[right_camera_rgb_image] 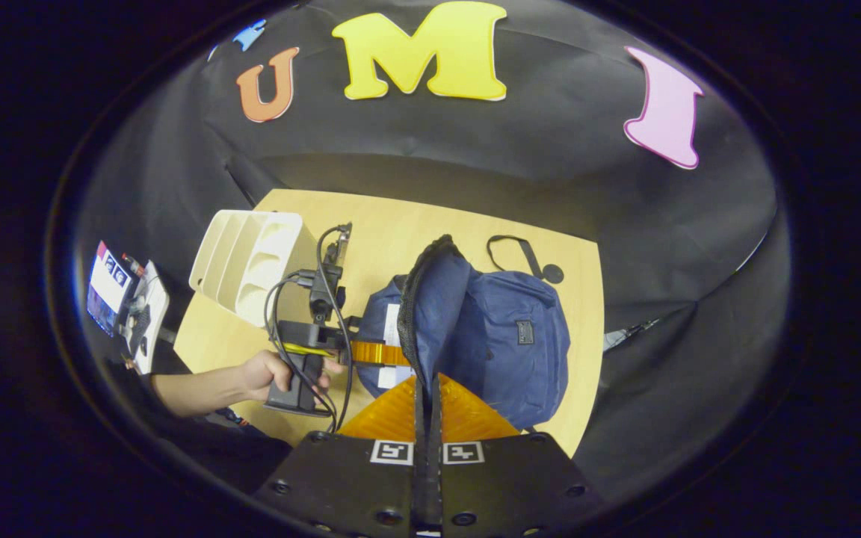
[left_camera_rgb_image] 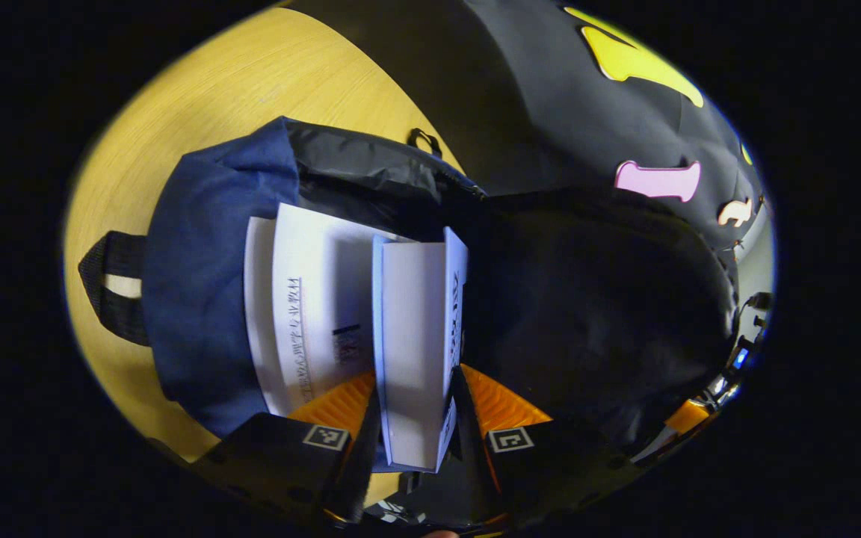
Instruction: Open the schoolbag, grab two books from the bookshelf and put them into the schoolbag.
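Note:
A navy schoolbag (left_camera_rgb_image: 199, 284) lies open on the wooden table (left_camera_rgb_image: 251, 82), with one white book (left_camera_rgb_image: 311, 299) lying inside it. My left gripper (left_camera_rgb_image: 415, 377) is shut on a second book (left_camera_rgb_image: 415, 314) with a blue cover, held edge-on in the bag's mouth beside the first. In the right gripper view, my right gripper (right_camera_rgb_image: 427, 381) is shut on the bag's flap (right_camera_rgb_image: 438, 299) and holds it raised above the schoolbag (right_camera_rgb_image: 513, 344). There the left gripper (right_camera_rgb_image: 378, 353), held by a hand (right_camera_rgb_image: 266, 373), reaches into the opening, where a white book (right_camera_rgb_image: 393, 317) shows.
A white slotted bookshelf (right_camera_rgb_image: 251, 261) stands on the table (right_camera_rgb_image: 400, 224) left of the bag, its slots bare. Cables hang from the left gripper. The bag's strap loop (right_camera_rgb_image: 520, 258) lies on the table behind it. A small device (right_camera_rgb_image: 124, 299) sits off the table's left.

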Demonstrator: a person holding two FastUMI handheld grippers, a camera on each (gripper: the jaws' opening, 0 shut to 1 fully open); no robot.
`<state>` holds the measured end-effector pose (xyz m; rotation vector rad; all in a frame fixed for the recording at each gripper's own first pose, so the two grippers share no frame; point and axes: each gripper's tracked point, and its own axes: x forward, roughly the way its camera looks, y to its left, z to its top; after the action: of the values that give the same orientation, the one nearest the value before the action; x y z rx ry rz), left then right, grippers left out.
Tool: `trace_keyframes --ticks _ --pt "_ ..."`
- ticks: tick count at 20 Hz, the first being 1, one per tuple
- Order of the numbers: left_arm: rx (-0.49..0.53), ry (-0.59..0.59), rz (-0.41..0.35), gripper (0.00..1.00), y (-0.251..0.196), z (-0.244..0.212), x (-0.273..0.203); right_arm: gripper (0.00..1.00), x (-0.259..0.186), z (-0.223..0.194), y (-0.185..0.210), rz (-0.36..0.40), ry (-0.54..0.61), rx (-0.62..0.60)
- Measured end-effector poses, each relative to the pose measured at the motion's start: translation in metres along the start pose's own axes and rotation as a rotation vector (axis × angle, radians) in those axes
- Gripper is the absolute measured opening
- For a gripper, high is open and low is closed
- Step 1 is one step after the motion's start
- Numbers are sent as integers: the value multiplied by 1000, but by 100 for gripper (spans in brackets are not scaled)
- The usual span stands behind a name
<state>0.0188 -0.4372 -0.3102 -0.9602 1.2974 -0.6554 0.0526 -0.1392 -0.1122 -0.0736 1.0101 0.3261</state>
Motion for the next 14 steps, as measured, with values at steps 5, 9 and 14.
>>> trace_keyframes --ticks 5,9,14 --pt "181 29 240 70 9 0 -22 0 4 -2 3 7 10 6" --pt "360 -28 407 73 4 19 -62 0 9 -3 8 17 8 9" --pt "577 -314 540 73 -27 69 -139 0 11 -3 19 23 -6 10"
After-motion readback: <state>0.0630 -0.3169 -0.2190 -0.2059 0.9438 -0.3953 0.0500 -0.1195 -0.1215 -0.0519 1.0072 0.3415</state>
